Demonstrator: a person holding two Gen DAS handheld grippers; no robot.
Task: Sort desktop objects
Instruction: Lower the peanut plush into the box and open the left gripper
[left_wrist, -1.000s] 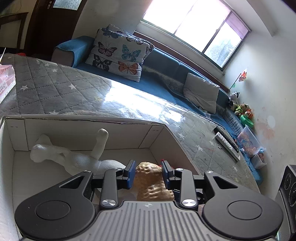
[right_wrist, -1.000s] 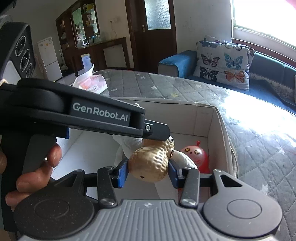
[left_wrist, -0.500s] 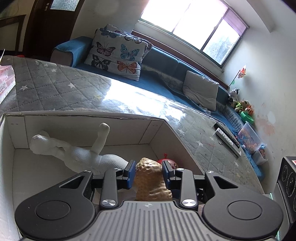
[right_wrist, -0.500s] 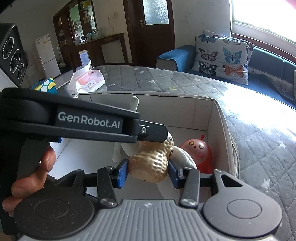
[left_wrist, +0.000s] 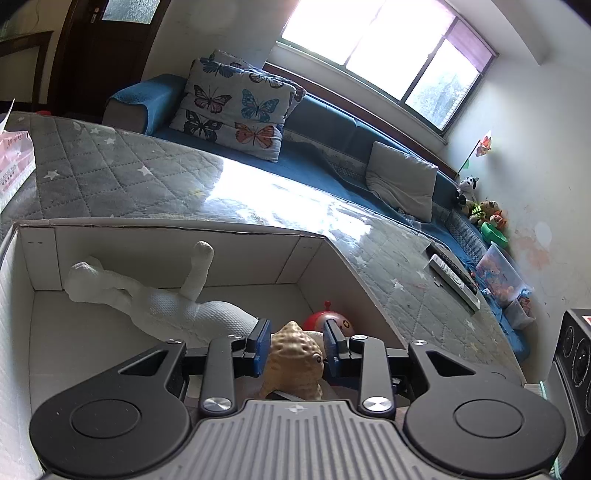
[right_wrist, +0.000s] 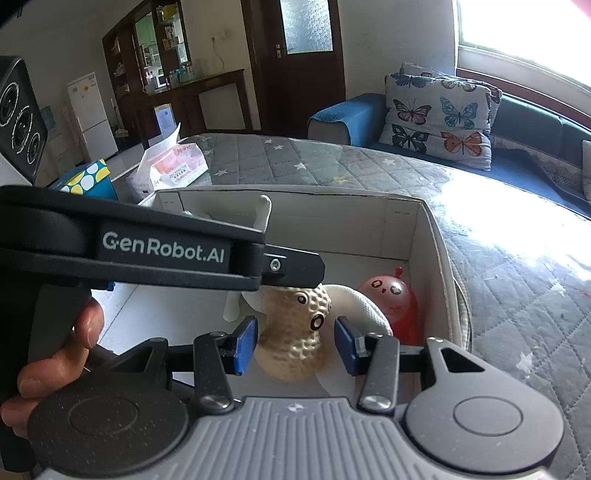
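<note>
Left gripper (left_wrist: 295, 345) clamps the peanut toy (left_wrist: 294, 360) over the white cardboard box (right_wrist: 421, 236) — pads tight on both sides. Right gripper (right_wrist: 294, 345) sits around the same toy with jaws parted, gaps visible at each pad. In the box — a white plush toy (left_wrist: 166, 301) and a red balloon toy (right_wrist: 393, 301).

The peanut toy (right_wrist: 295, 332) — tan, dimpled, with googly eyes — hangs upright over the white cardboard box (right_wrist: 421, 236); inside the box lie a white knitted figure (left_wrist: 162, 299) and a red round toy (right_wrist: 395, 302).
</note>
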